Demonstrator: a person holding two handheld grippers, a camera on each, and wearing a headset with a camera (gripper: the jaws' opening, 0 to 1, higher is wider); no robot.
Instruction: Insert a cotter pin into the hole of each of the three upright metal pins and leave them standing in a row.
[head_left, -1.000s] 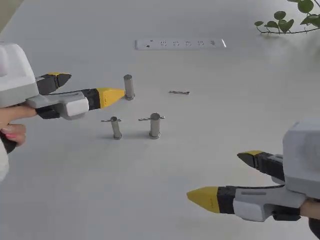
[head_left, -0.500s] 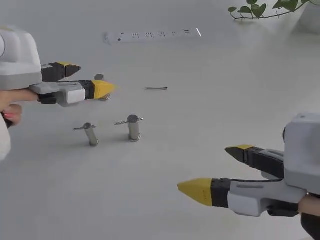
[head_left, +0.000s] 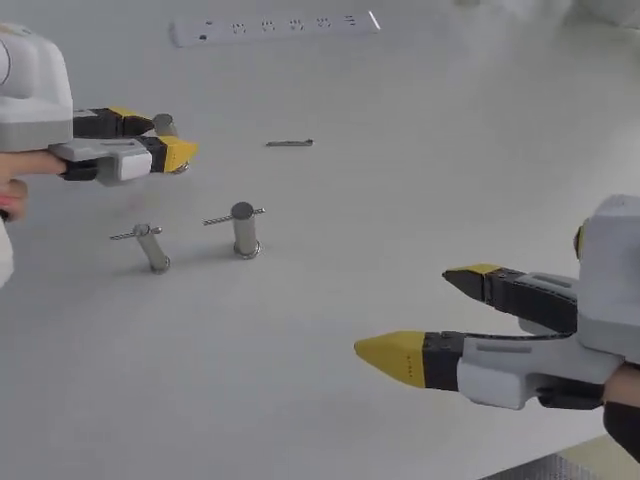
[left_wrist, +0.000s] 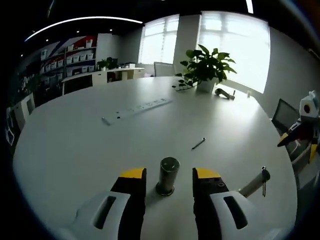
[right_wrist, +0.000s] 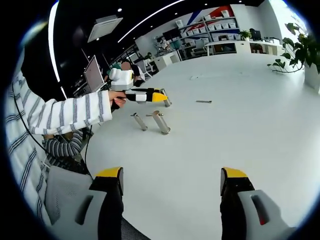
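Because two of the three upright pins, the left pin (head_left: 152, 248) and the right pin (head_left: 244, 232), already stand on the table (head_left: 400, 180) with a cotter pin crosswise through their heads, the work falls on the bare pin (left_wrist: 167, 175), which stands upright beyond them with nothing through it. The left tongs (head_left: 172, 136) straddle it, jaws apart, with a gap on either side in the left gripper view. That is most likely to steady it or turn its hole toward the loose cotter pin (head_left: 290, 143), which lies flat near it to the right, touching nothing. The right tongs (head_left: 405, 312) hang well back over bare table, jaws wide and holding nothing, free, I judge, to fetch that cotter pin next. A power strip (head_left: 275, 25) lies farther back on the table, out of the way.
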